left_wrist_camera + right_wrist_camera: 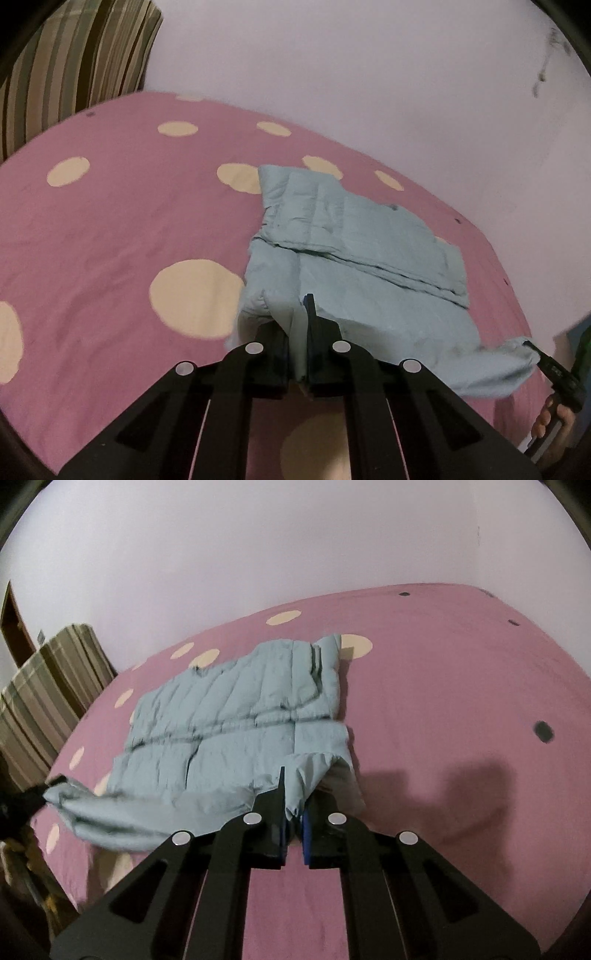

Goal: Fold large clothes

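The bed (110, 229) before me wore a pink cotton sheet with large cream dots and a few small dark ones. On it lay a pale blue quilted padded jacket (229, 716), spread mostly flat, its near hem raised off the sheet at both corners. A striped brown-and-beige cushion (74, 66) stood at the bed's far left end.
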Available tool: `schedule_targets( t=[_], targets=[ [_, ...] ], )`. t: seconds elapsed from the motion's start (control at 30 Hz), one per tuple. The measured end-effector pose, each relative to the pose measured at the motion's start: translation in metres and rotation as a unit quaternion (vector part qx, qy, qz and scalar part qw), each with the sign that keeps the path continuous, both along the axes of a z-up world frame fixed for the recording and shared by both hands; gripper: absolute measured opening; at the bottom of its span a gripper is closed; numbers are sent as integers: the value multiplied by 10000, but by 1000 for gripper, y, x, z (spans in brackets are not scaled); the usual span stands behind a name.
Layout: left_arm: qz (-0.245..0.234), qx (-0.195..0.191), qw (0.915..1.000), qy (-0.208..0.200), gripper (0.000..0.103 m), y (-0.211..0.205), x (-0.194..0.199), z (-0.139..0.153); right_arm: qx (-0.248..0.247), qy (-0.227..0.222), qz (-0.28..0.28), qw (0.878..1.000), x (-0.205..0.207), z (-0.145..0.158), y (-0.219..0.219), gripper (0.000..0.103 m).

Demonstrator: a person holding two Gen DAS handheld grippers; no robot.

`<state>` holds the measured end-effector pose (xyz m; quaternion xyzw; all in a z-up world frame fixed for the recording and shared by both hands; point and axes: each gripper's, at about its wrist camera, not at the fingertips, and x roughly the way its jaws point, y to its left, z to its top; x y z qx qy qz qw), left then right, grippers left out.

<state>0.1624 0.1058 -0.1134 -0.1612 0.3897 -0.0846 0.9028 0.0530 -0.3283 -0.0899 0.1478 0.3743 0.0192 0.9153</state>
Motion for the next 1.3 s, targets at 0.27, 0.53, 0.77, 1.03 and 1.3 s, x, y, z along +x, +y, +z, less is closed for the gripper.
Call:
schedule_targets(
  t=[0.27, 0.53, 0.77, 1.03, 1.3],
  targets=[
    [110, 255, 9979, 591, 6, -4, 65, -50, -36, 591, -94, 9982, 81, -47, -5, 5],
    [19, 400, 9952, 891, 6, -12, 90, -81, -12, 1082, -78, 9941, 110, -96, -3, 6],
    [-46, 466, 9965, 694, 13, -13, 85, -67, -29, 959, -112, 9953, 106, -84, -5, 13],
    [243, 221, 9994, 78, 65, 8, 60, -21, 163, 435, -353, 9983, 76, -43, -28, 42],
    [151, 56, 9998, 102, 66, 28, 36, -36, 39, 571, -238, 9981, 52, -52, -34, 43]
  ],
)
